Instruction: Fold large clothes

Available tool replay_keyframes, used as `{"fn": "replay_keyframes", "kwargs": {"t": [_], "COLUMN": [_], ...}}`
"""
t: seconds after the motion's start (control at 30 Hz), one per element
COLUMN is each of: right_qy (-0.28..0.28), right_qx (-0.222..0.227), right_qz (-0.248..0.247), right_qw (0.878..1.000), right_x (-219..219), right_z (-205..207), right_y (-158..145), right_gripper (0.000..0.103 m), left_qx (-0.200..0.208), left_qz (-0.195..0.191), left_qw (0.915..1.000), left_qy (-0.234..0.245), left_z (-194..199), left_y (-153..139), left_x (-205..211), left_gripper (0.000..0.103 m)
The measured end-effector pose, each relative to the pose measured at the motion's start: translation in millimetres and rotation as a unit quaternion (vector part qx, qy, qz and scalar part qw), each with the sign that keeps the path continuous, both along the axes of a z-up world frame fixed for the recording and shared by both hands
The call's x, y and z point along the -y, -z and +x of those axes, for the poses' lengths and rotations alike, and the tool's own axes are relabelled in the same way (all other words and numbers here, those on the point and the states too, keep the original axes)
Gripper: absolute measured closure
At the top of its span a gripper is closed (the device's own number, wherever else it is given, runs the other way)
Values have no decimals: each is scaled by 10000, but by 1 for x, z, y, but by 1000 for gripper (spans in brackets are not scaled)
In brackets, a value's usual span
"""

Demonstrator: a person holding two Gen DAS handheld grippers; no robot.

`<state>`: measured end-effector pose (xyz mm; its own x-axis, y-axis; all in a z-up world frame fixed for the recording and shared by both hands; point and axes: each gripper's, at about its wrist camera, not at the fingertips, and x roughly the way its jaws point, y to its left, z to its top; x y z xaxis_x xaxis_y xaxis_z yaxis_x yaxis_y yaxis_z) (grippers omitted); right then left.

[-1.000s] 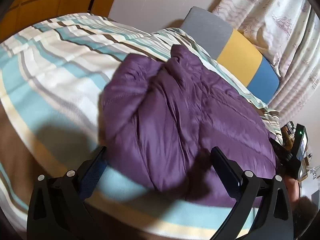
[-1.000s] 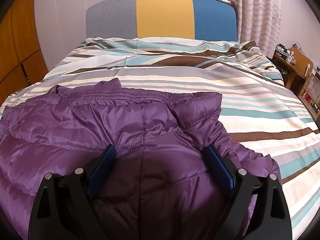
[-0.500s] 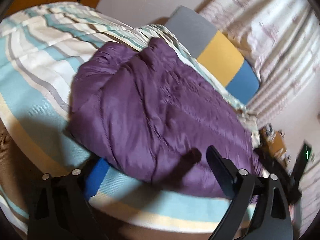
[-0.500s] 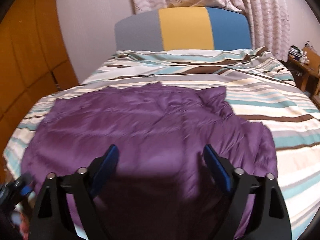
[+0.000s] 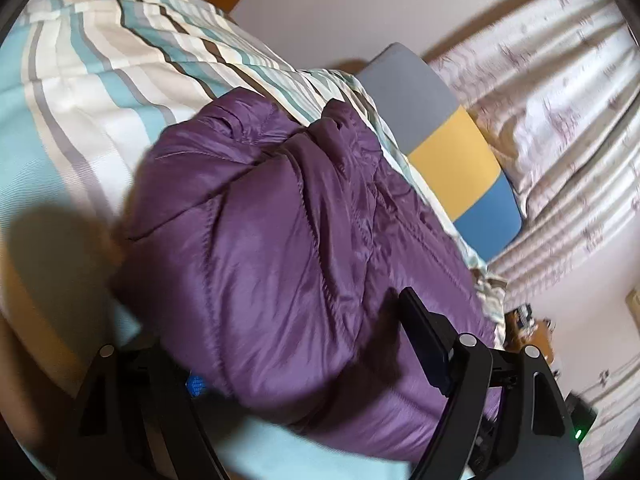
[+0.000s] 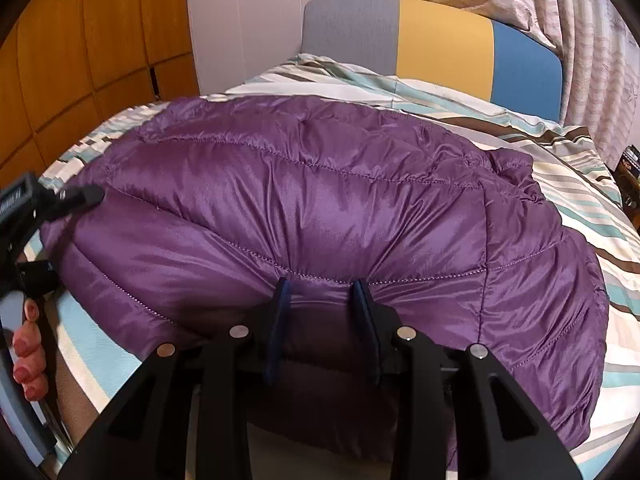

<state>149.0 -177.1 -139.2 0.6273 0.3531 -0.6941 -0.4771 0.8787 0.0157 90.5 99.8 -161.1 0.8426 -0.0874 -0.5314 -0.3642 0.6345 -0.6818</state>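
A purple quilted puffer jacket (image 6: 320,208) lies spread on the striped bed; it also shows in the left wrist view (image 5: 288,240). My right gripper (image 6: 320,292) has its jaws closed in on a bunched fold at the jacket's near edge. My left gripper (image 5: 300,340) is wide open at the jacket's left end, with one finger (image 5: 424,332) over the fabric and the other mostly hidden beneath the jacket's edge. The left gripper also shows at the left edge of the right wrist view (image 6: 48,204), held by a hand.
The bed has a striped cover (image 6: 580,184) in teal, cream and brown and a grey, yellow and blue headboard (image 6: 440,40). Wooden cabinets (image 6: 80,60) stand at the left. Curtains (image 5: 560,80) hang behind the bed. A cluttered side table (image 5: 536,328) is at the right.
My right gripper has come down to the jacket's near edge and closed on a fold of it. My left gripper has moved in at the jacket's left end and stays open.
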Motion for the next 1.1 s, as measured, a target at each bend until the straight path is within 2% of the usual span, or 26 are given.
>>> {"fn": "replay_keyframes", "kwargs": {"t": [0.03,0.13,0.23,0.33,0.37,0.43,0.5,0.57,0.63,0.83,0.9,0.97,1.1], "right_qy": [3,14,26,36,38,44,55,81,110,199,281,418,799], "right_qx": [35,67,87,125,141,153,134,95,47,-129,-243,-275,48], "right_qz": [-23,17,63,75,72,82,134,228,324,698,945,1213,1157], "right_qw": [10000,10000,9999,9999,9999,9998,9998,9997,9994,9973,9948,9914,9901], "right_x": [-1,1,1,5,5,5,7,11,15,26,34,50,80], "right_z": [-1,-2,-3,-8,-9,-10,-10,-10,-8,-3,-2,-4,-15], "right_y": [1,5,5,5,5,5,5,5,5,1,-2,-10,-27], "right_gripper": [71,71,71,71,71,71,71,71,71,70,64,44,41], "left_qx": [43,-24,-129,-144,-153,-110,8,175,328,672,690,660,623], "left_qz": [-172,-518,-348,-305,-175,334,951,1308,1663,2728,3023,3207,3418], "left_qw": [9997,9972,9983,9985,9988,9986,9950,9910,9854,9594,9500,9438,9365], "left_qy": [-171,-533,-460,-423,-429,-388,-312,-243,-140,263,372,446,476], "left_z": [4,11,21,20,20,20,20,16,15,15,16,19,24], "left_y": [1,8,7,3,-3,-17,-37,-50,-63,-95,-101,-104,-110], "left_x": [-6,-22,-20,-18,-16,-7,8,17,28,65,75,81,89], "left_gripper": [30,38,55,67,70,78,80,80,80,80,80,80,80]}}
